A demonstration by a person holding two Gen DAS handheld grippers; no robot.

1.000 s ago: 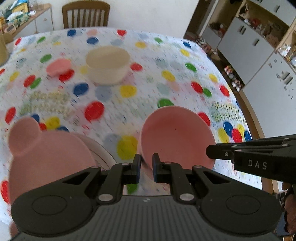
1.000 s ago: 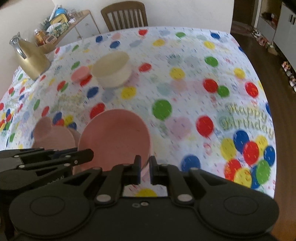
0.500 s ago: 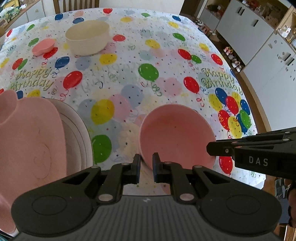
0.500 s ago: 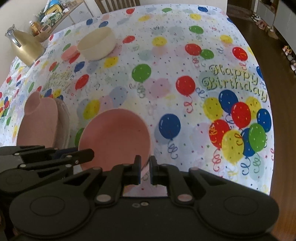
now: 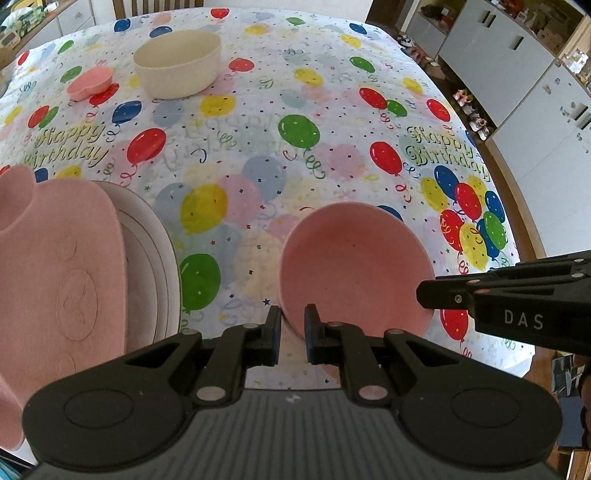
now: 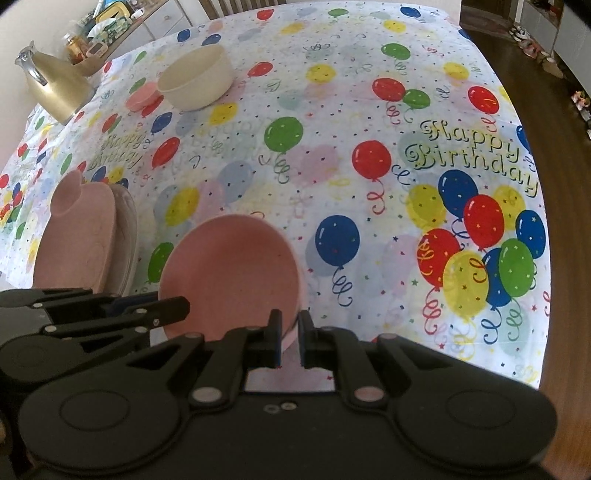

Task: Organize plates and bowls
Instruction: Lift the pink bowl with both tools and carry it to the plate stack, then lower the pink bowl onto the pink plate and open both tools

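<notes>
Both grippers hold one pink bowl [image 5: 354,269] above the table's near edge. My left gripper [image 5: 292,332] is shut on its left rim. My right gripper [image 6: 290,334] is shut on its right rim; the bowl shows in the right wrist view [image 6: 229,273] too. To the left, a pink bear-eared plate [image 5: 55,273] lies on a white plate [image 5: 155,236], also seen in the right wrist view [image 6: 74,236]. Far back stand a cream bowl [image 5: 177,62] and a small pink dish [image 5: 90,83].
A balloon-print "Happy Birthday" tablecloth [image 5: 258,147] covers the table. A gold jug [image 6: 55,88] stands at the far left corner. White cabinets [image 5: 517,74] and wooden floor [image 6: 565,184] lie beyond the right edge. A chair [image 5: 155,5] is behind the table.
Both grippers have risen and drawn back toward the near edge with the pink bowl between them. The stacked plates and the far bowls have not moved on the table.
</notes>
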